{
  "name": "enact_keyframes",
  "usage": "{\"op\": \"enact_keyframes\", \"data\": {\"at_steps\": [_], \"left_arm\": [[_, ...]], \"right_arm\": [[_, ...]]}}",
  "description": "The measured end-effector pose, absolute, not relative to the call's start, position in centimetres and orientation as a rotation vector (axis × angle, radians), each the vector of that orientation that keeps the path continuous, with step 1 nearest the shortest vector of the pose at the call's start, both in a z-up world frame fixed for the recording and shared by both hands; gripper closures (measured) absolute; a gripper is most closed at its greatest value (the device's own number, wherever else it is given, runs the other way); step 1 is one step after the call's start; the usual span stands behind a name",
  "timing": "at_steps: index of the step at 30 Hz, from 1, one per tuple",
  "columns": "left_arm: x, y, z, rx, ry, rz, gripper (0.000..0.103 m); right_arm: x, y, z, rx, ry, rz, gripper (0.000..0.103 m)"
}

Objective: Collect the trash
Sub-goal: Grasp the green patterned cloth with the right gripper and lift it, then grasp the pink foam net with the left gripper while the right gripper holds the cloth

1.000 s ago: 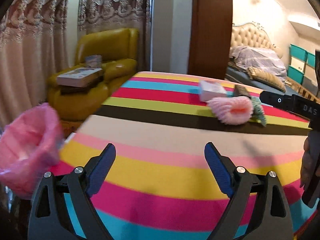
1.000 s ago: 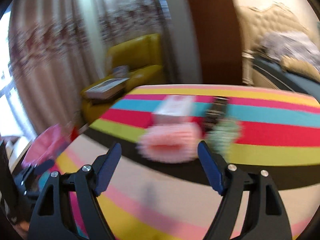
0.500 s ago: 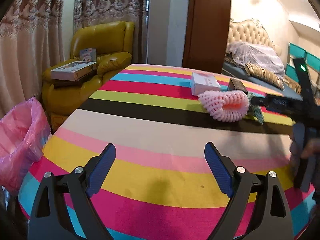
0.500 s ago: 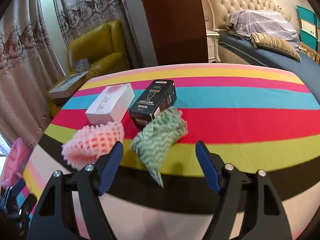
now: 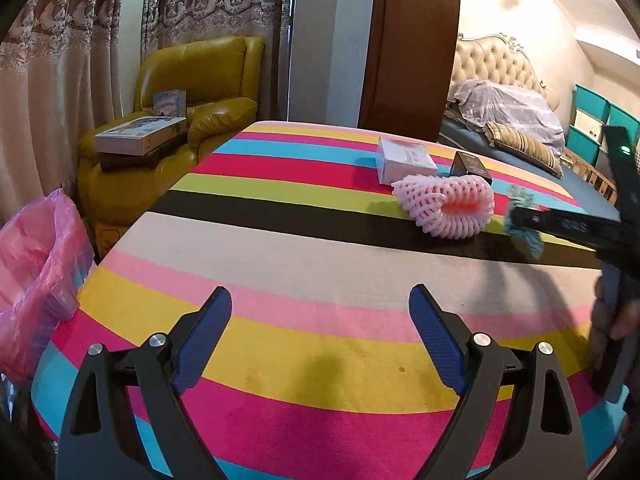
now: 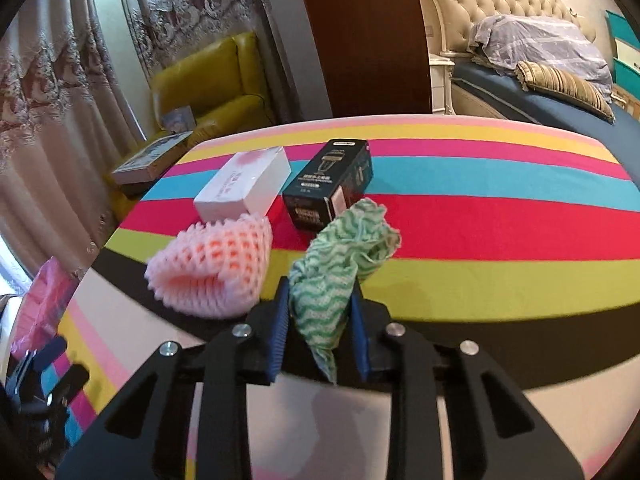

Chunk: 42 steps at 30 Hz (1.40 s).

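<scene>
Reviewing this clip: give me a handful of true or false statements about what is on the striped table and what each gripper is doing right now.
1. The right gripper has closed on the green wavy cloth. True; its jaws have just been closing.
2. The left gripper holds the pink foam net. False: it is open with nothing between its jaws.
3. The black box stands beside the white box. True.
4. The pink trash bag sits on the striped table. False: it hangs off the table's left edge.
</scene>
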State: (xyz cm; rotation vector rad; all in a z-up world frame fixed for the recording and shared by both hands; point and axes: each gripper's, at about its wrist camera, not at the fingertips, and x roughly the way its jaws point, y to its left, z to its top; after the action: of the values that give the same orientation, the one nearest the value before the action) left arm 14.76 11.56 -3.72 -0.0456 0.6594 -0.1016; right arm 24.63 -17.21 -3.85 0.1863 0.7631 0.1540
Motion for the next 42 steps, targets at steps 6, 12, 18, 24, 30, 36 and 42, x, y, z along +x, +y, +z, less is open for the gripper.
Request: {"op": "enact_keyframes", "data": {"at_steps": [6,12,18,24,30,36,42], "left_arm": [[15.1,11.5,-3.8,-0.040,0.683,-0.091,0.019],[15.8,10.9,-3.5,-0.048,0.736,-0.115,0.019],[17.1,7.2,-2.3,-0.073,0.733,-0.190,0.019],[20.5,1.9,-2.5,-0.080,0.759,-0.239,0.019],[23.2,-1.8,-2.6,-0.051,0.749,-0.222,0.019],[26.4,-3.4,-3.2,-0.022,0.793,-0.161,0.019],[28.2,-3.0,-4.2,-0.034,0.844,-0.131,0.019]], "right_arm": [[21.6,-19.1,-3.3,0.125,0.734,0.112,0.076],[20.5,-21.4,-3.0,0.161,0.717,0.085,0.076],[20.2,-22.7,-3.0,0.217,0.707,0.052,0.076],[19.8,-23.9,-3.1,0.276,0.688,0.029,0.076],[19.7,-23.4,-2.8,0.259,0.674,0.033,0.076],[19.8,-23.5,-2.9,0.272,0.681,0.043,0.075],[19.9,-23.5,-3.0,0.278,0.690,0.047,0.075]]}}
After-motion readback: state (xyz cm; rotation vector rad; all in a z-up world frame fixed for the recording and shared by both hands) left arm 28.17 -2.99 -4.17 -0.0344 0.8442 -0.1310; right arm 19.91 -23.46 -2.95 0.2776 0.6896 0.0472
